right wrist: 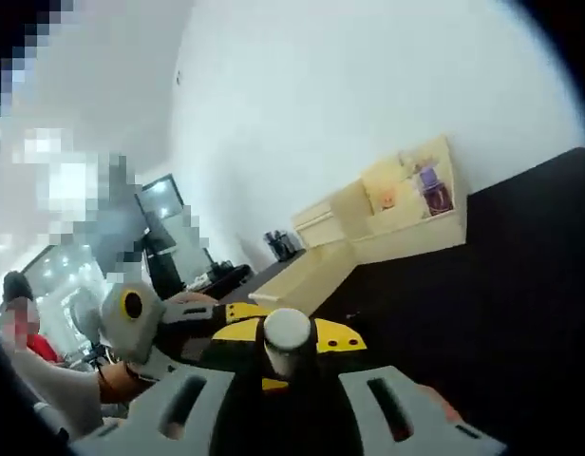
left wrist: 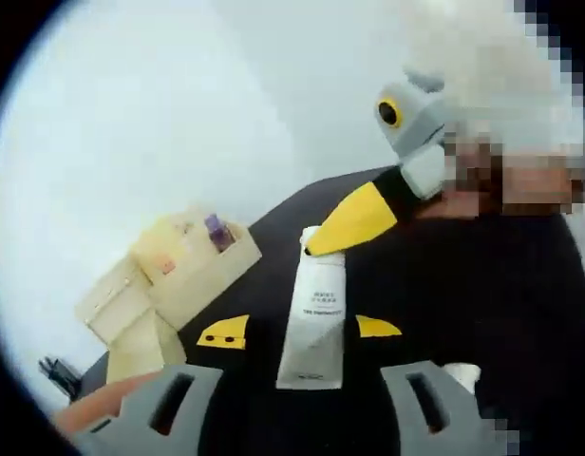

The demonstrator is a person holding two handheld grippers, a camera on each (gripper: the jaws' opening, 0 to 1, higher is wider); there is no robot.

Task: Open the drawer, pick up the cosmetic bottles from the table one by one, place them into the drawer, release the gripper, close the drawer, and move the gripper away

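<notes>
In the left gripper view, the left tongs (left wrist: 297, 404) stand wide with grey jaws apart. Just beyond them a white cosmetic tube (left wrist: 313, 318) with small dark print is clamped at its cap end between the yellow-tipped jaws of the right tongs (left wrist: 354, 220) above the black worktop (left wrist: 273, 242). In the right gripper view, the right tongs (right wrist: 288, 353) grip the tube's round white cap (right wrist: 287, 332). Farther back on the worktop sits a pale wooden organizer (right wrist: 406, 204) with its drawer (right wrist: 307, 275) pulled out.
</notes>
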